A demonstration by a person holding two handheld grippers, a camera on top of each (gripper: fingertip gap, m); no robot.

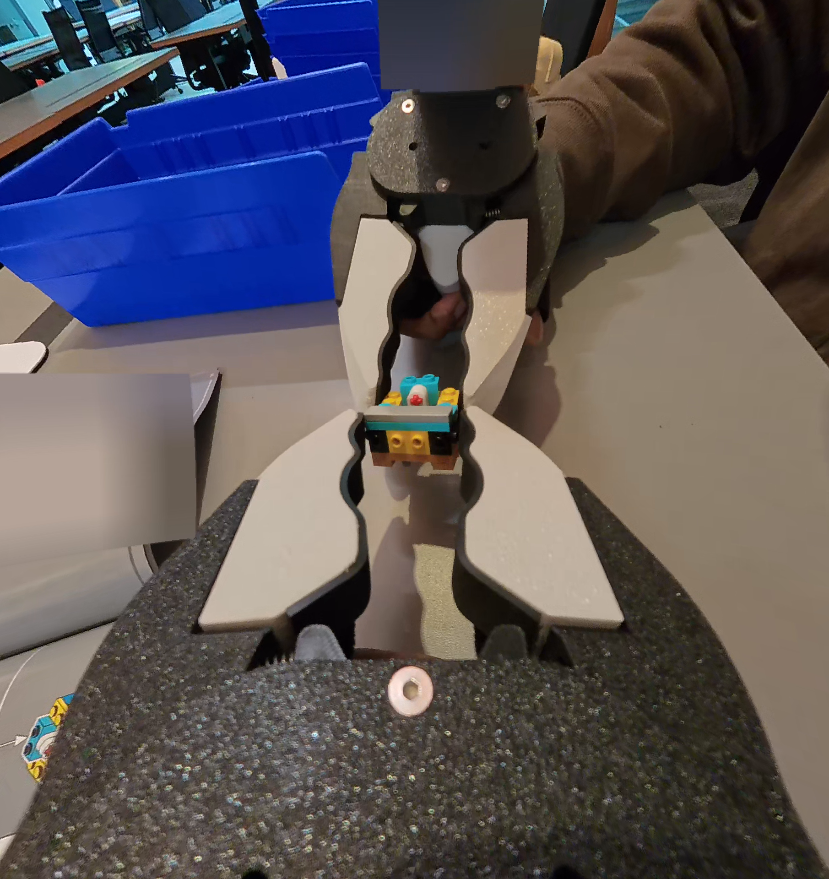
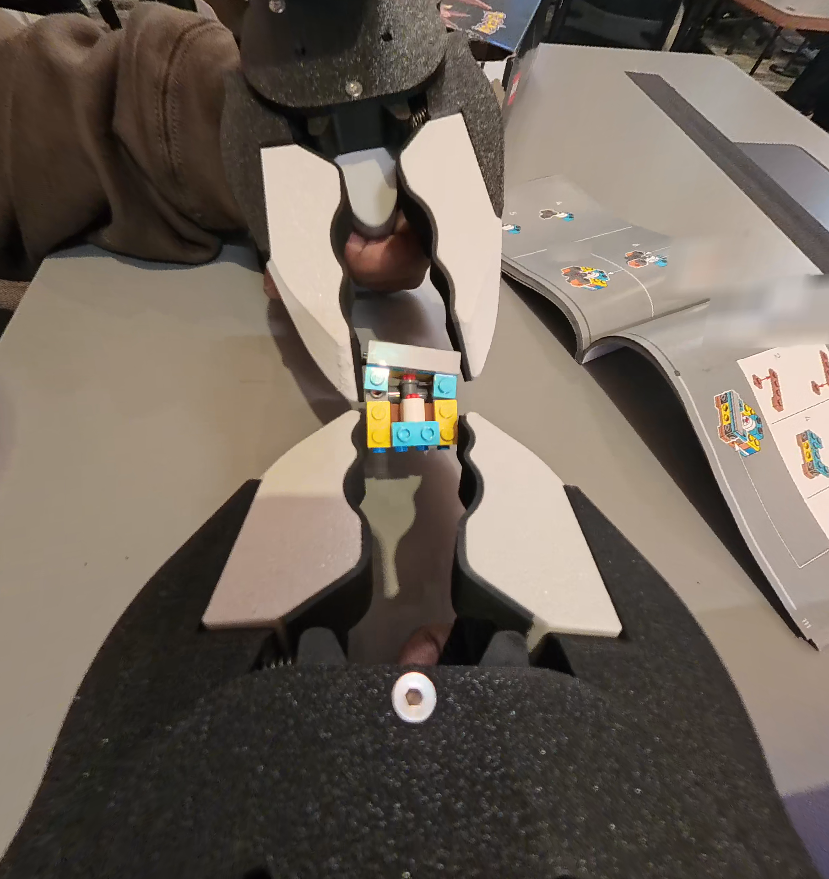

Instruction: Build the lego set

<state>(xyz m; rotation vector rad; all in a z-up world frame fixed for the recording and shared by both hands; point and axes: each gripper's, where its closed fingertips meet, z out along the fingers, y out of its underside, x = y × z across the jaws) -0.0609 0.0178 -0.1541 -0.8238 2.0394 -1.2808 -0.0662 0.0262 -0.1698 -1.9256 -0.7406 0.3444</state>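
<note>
The small lego model [image 2: 411,404], a block of yellow, teal, brown and grey bricks around a white cylinder, hangs just above the middle of the grey worktop [image 2: 141,428], clamped from opposite ends by the left tool [image 1: 411,428] and the right tool [image 2: 410,418]. It looks like a part-finished sub-assembly; the open instruction booklet [image 2: 688,380] toward the worktop's right edge shows further steps, so much seems left. Blue bins [image 1: 165,228] stand at the far left edge.
</note>
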